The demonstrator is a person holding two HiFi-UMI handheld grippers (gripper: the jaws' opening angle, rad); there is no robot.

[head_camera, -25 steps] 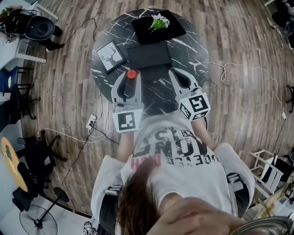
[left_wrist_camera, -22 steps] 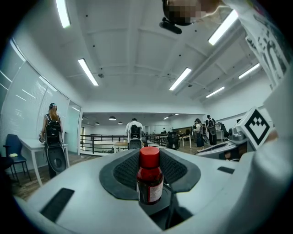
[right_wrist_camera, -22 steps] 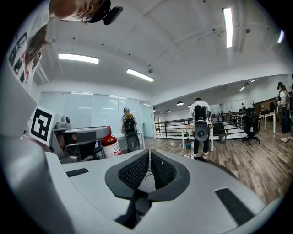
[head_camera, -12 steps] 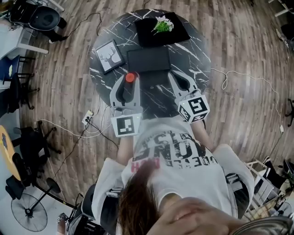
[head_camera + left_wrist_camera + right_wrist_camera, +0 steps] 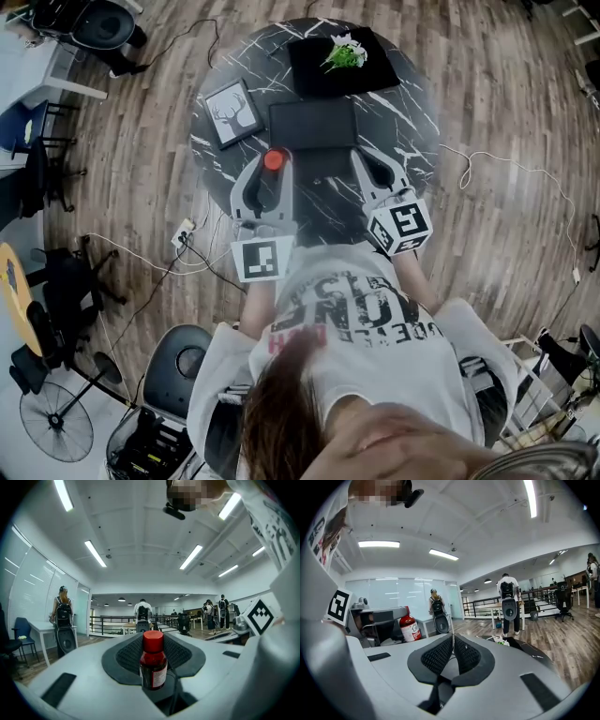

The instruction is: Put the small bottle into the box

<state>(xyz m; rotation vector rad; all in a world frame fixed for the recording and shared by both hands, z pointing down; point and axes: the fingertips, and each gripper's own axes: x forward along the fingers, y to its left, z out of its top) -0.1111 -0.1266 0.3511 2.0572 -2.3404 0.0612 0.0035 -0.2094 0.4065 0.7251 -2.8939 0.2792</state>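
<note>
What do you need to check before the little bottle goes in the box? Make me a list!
1. Small bottle gripped: ok. The left gripper has its fingers pressed on the bottle's sides, and the bottle stands upright.
2. Red cap on: ok.
3. Right gripper out of the way: ok. It is shut and empty, off to the bottle's right.
4. Box close by: ok. It lies on the table just beyond the bottle.
5. Box open: cannot tell. It shows only as a flat dark rectangle.
6. Picture frame out of the path: ok. It sits left of the box.
</note>
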